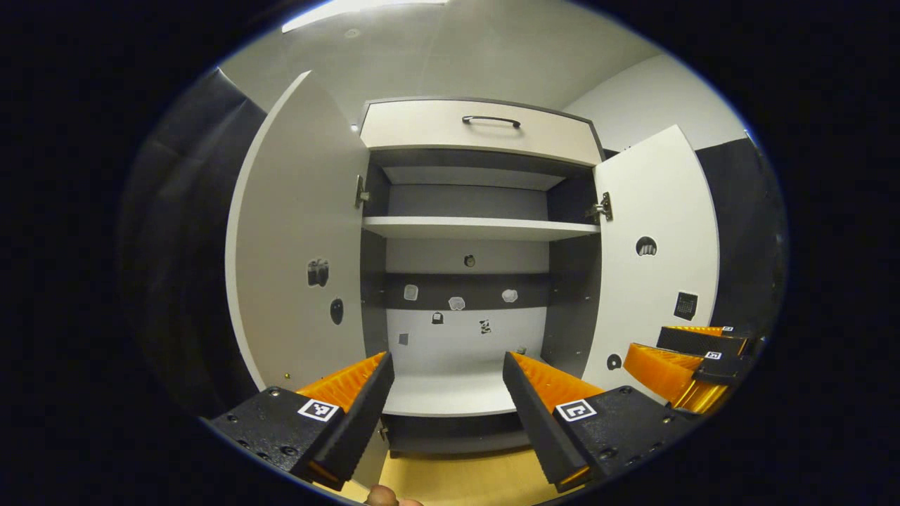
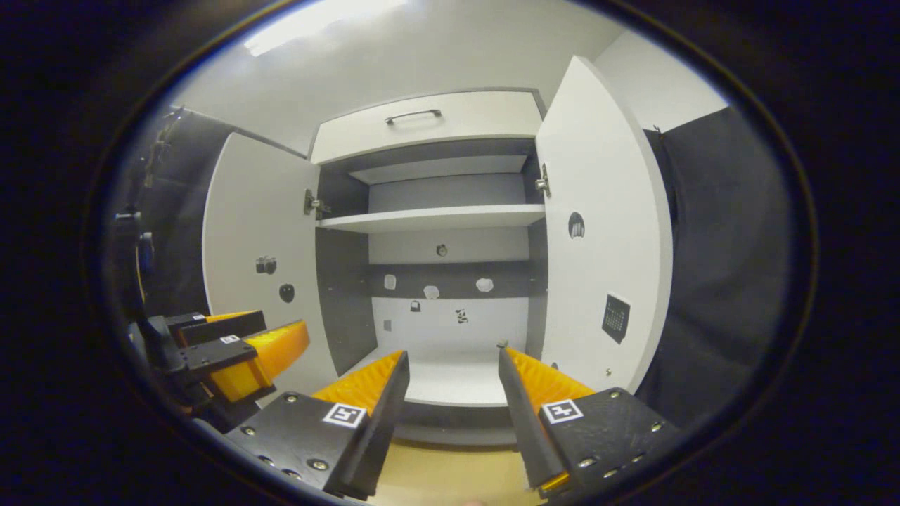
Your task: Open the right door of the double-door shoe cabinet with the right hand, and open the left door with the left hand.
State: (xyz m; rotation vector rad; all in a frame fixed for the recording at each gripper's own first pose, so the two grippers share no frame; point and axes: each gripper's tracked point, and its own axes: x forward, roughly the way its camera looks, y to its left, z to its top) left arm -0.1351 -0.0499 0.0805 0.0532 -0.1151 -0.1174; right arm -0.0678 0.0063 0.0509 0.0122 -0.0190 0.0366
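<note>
Shoe cabinet [image 1: 478, 232] stands straight ahead of both tongs, on a pale wood floor [image 1: 457, 481]. Left door [image 1: 299, 239] swung wide open, hinged at the left side wall. Right door [image 1: 657, 260] also open, swung out to the right. Interior visible: one white shelf [image 1: 478, 227] across the upper part, small stickers on the back panel and on both door insides. Drawer [image 1: 478, 130] with a dark handle on top, closed. Left tongs [image 1: 446, 376] spread apart, holding nothing, apart from the cabinet. Right tongs [image 2: 450, 372] likewise spread and empty; also seen at the right edge of the left gripper view, just beside the right door.
</note>
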